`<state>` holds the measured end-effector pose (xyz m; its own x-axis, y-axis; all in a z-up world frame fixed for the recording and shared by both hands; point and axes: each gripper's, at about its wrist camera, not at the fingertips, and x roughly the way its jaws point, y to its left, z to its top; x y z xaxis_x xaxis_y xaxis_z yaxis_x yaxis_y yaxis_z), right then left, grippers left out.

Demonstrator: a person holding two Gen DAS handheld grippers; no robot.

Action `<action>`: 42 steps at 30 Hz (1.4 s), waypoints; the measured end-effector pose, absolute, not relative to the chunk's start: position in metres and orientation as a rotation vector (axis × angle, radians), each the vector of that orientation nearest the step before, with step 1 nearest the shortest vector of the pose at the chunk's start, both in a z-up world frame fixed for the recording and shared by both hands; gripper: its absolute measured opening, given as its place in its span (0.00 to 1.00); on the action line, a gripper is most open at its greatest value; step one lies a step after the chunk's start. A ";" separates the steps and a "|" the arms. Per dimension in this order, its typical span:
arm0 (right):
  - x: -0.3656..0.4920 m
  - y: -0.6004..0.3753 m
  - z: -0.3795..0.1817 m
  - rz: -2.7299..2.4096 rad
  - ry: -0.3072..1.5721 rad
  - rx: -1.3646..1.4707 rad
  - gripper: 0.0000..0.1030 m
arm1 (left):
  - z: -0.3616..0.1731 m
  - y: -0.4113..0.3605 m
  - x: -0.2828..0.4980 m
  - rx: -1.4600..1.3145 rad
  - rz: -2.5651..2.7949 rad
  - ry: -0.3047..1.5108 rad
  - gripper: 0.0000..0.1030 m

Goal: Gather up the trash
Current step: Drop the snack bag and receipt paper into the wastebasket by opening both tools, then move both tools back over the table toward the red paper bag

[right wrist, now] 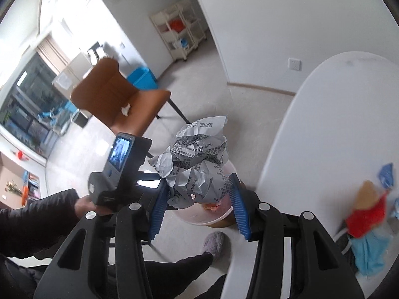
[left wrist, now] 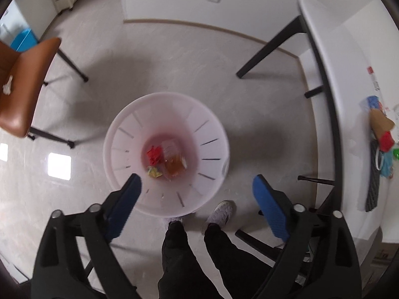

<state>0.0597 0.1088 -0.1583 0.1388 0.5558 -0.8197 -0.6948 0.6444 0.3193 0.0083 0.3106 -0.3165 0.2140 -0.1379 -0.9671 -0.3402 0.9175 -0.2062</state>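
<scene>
Above the white bin (left wrist: pixel 165 154) my left gripper (left wrist: pixel 197 186) points steeply down, fingers spread, nothing between; my right gripper (right wrist: pixel 198 196) clamps crumpled paper (right wrist: pixel 197 164) beside the table (right wrist: pixel 336 124)

Bin (left wrist: pixel 219 134): translucent white, dark slits around wall. Inside: red wrapper (left wrist: pixel 154 155), amber packet (left wrist: pixel 174 165), yellow scrap (left wrist: pixel 154 172). Pads (left wrist: pixel 124 204): blue, ribbed; gripper bodies black. Paper wad (right wrist: pixel 199 167): grey-white, dark printed text. Chair (right wrist: pixel 119 94): brown. Table (right wrist: pixel 336 114): white; red, blue, tan litter (right wrist: pixel 366 214) at right edge.
</scene>
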 end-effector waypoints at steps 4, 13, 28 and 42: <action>0.059 0.138 -0.174 0.922 1.144 -0.184 0.47 | -0.298 0.331 -0.008 -0.433 0.212 1.313 0.91; 0.052 0.203 -0.239 0.947 1.248 -0.346 0.80 | -0.250 0.387 -0.060 -0.385 0.384 1.233 0.92; 0.049 0.141 -0.148 0.760 1.099 -0.255 0.98 | -0.168 0.341 -0.042 -0.319 0.311 1.116 0.92; 0.035 -0.011 -0.085 0.464 0.977 -0.047 0.98 | -0.125 0.232 -0.003 -0.133 0.065 1.050 0.92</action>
<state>0.0350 -0.0107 -0.0852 0.4703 0.3573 -0.8069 -0.3993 0.9016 0.1666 -0.0033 0.2319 -0.1249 0.4969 -0.0104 -0.8677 -0.1169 0.9900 -0.0788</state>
